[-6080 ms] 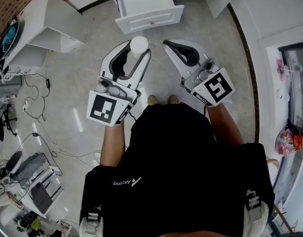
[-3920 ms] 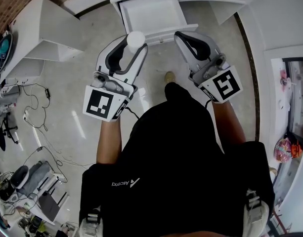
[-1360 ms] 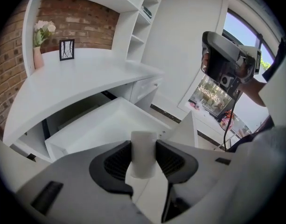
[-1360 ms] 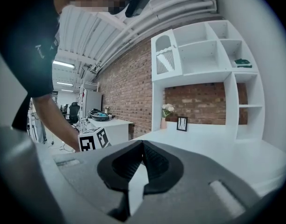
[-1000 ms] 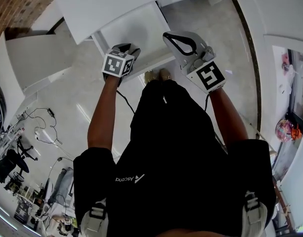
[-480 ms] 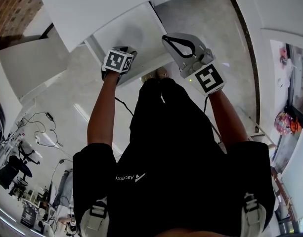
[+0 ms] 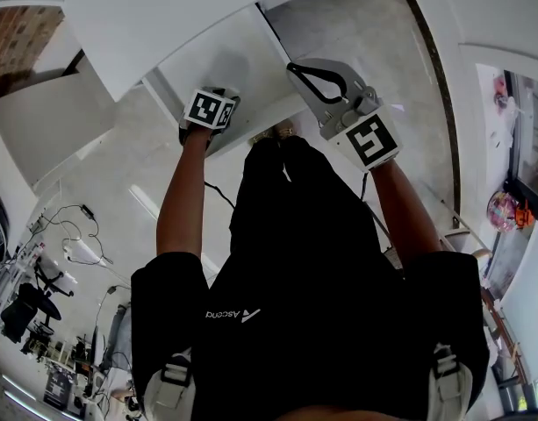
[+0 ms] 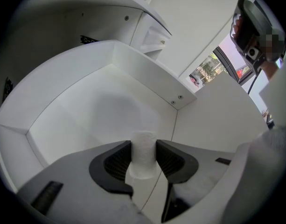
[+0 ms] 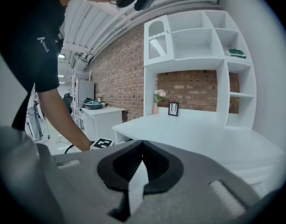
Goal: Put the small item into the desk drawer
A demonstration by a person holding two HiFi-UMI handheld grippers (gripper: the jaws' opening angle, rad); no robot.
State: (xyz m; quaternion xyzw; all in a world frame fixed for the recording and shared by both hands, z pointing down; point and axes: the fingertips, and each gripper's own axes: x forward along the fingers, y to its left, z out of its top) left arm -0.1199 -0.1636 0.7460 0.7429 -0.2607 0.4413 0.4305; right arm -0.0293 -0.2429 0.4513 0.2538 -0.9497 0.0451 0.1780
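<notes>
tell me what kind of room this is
Probably a lab or studio with a home-office corner staged in it: a white desk with a shelf unit against a brick wall, while loose cables trail over the floor nearby.

A lab or studio dressed as a home office. A white desk (image 9: 198, 134) with shelves (image 9: 194, 36) stands against a brick wall (image 9: 119, 73), a framed picture (image 9: 173, 108) at twelve o'clock. Loose cables (image 7: 65, 222) and an office chair (image 7: 27, 301) sit at eight o'clock on the floor.
</notes>
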